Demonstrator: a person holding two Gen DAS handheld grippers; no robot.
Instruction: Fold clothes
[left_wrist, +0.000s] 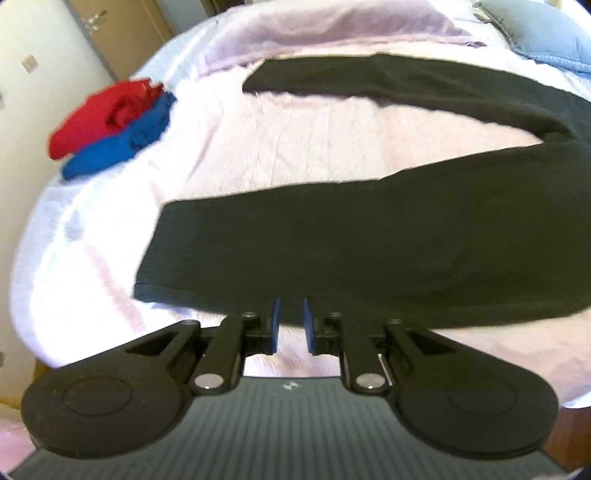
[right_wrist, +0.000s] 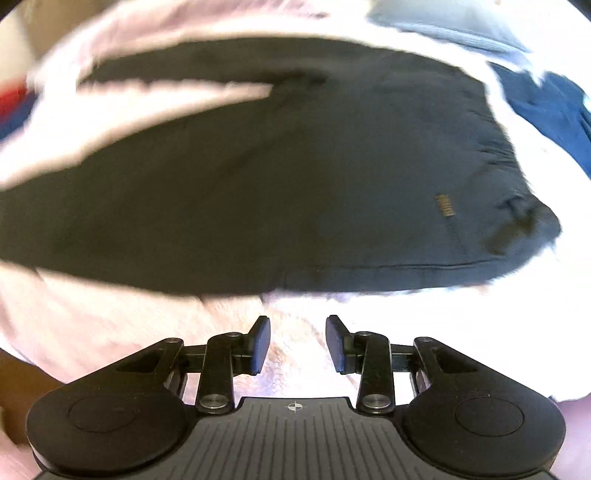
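A pair of black trousers lies spread flat on a pale pink blanket, legs parted in a V. My left gripper hovers at the near edge of the near leg, close to its cuff, with a narrow gap between the blue pads and nothing in it. In the right wrist view the trousers fill the middle, waistband to the right. My right gripper is open and empty over the blanket, just short of the trousers' near edge.
A folded red garment sits on a folded blue one at the bed's left edge. A grey-blue pillow lies at the far right. A dark blue garment lies beyond the waistband. A cupboard stands behind.
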